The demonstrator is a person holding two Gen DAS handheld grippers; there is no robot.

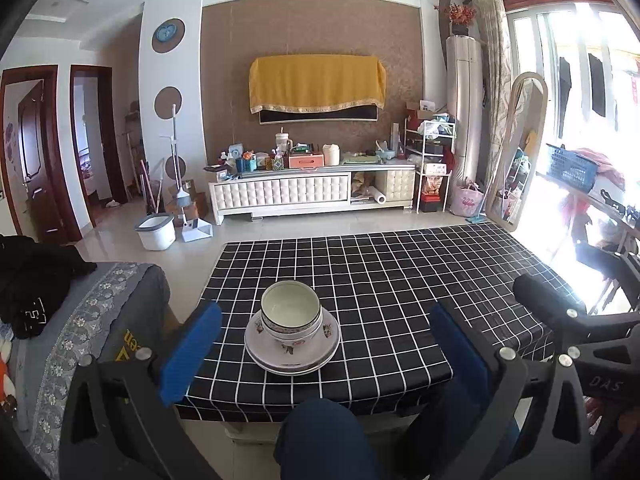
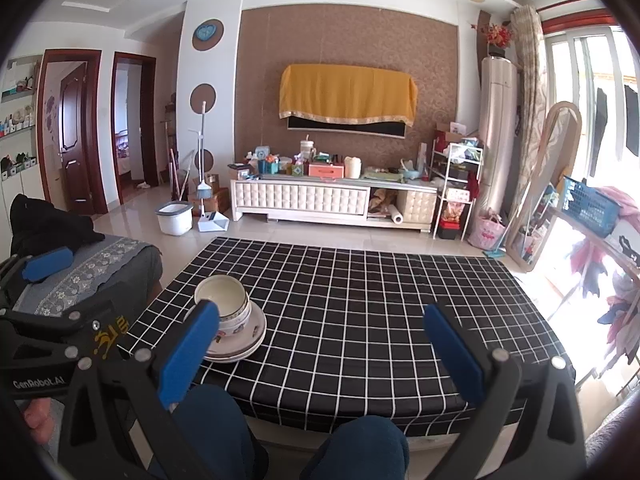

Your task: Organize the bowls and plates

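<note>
Bowls point(image 1: 291, 312) stacked on plates point(image 1: 292, 354), dead ahead of left hand-held gripper point(image 1: 324, 344), between its blue pads, untouched. Left jaws wide apart, empty. Right hand-held gripper point(image 2: 322, 354) also spread open, holding nothing; stack sits ahead-left on checked desk point(image 2: 360, 300), behind its left pad.

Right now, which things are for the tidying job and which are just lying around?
For the job:
bowls, nested together
plates, stacked under the bowls
left gripper, open
right gripper, open

Just lying around:
bucket
dustpan
mirror
basket
pink bag
checked tablecloth, which only holds the stack
</note>
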